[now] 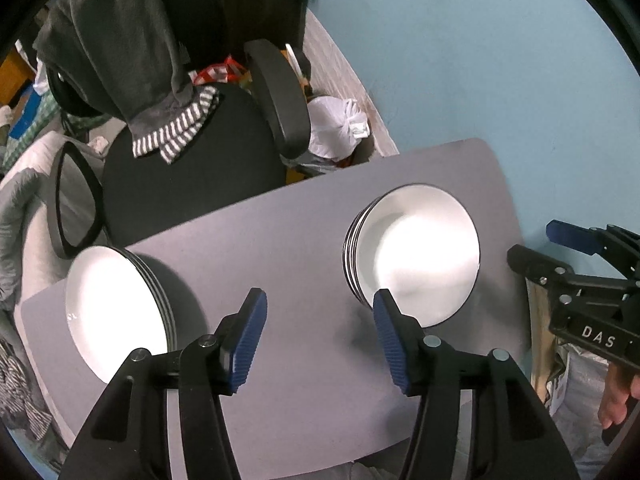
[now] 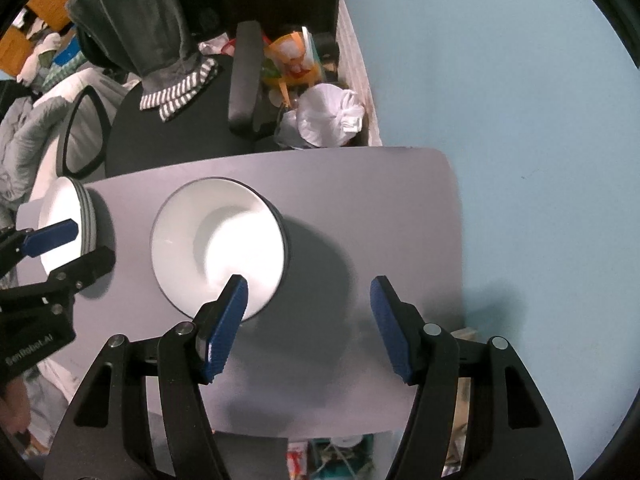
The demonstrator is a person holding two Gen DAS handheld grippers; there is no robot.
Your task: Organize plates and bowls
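Both tongs point down over a small grey table [image 1: 304, 240], and both are released, with nothing between their blue pads. No earlier look is at hand, so only their present spread can be told.

The left tongs [image 1: 320, 336] hang above the bare middle of the table, between two stacks of white, dark-rimmed dishes. The plates [image 1: 116, 308] sit at the table's left edge; the bowls [image 1: 416, 252] sit toward the right, well apart from the plates (how many lie in each stack is hard to count).

The right tongs [image 2: 308, 320] hang just right of the bowls [image 2: 220, 240], one pad overlapping their rim in the picture. Behind the table stands a black chair [image 1: 192, 184] draped with a grey garment [image 1: 120, 40].
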